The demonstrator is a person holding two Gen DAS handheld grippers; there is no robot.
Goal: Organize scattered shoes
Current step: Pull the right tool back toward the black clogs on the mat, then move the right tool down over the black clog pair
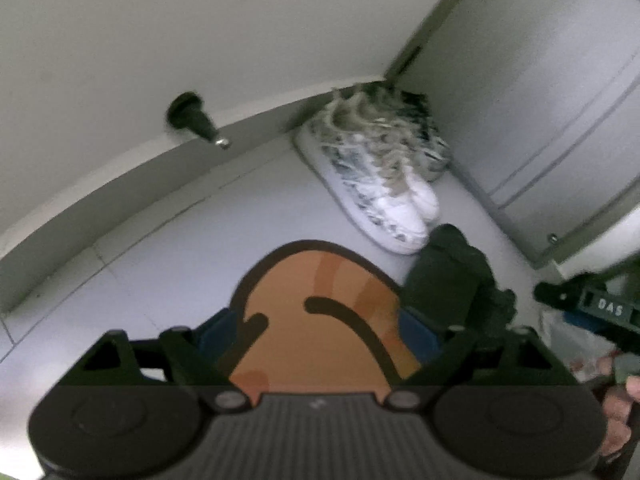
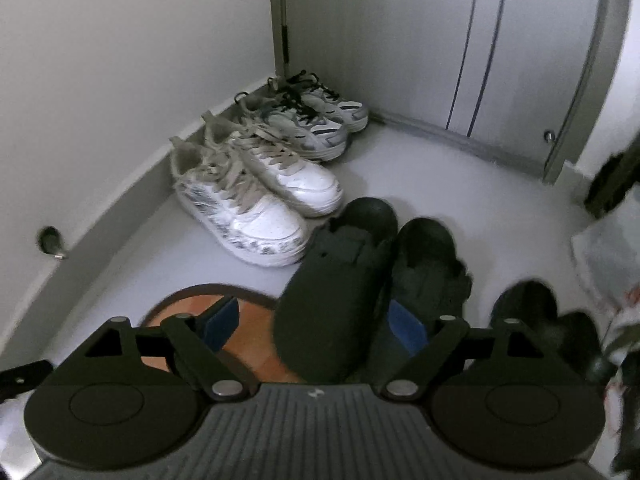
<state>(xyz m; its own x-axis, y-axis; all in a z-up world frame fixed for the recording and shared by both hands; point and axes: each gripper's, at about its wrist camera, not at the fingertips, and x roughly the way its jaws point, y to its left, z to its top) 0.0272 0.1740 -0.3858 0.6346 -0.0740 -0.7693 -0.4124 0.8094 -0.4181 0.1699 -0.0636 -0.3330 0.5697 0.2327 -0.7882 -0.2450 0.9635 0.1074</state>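
Grey sneakers point(image 2: 316, 120) show clearly from right wrist only.

Bare floor point(image 2: 460, 184) lies open right of the sneakers point(image 2: 260, 184); clogs point(image 2: 360, 276) block nearer.

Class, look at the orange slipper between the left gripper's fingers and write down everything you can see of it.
The orange slipper is flat-looking, with a thick dark brown outline and curved dark cartoon lines on a paler and darker orange surface. Its rounded end points away from the camera, toward the white sneakers. It sits between the left gripper's blue-padded fingers; whether the pads press it cannot be told. Its near end is hidden behind the gripper body. Its material is unclear.
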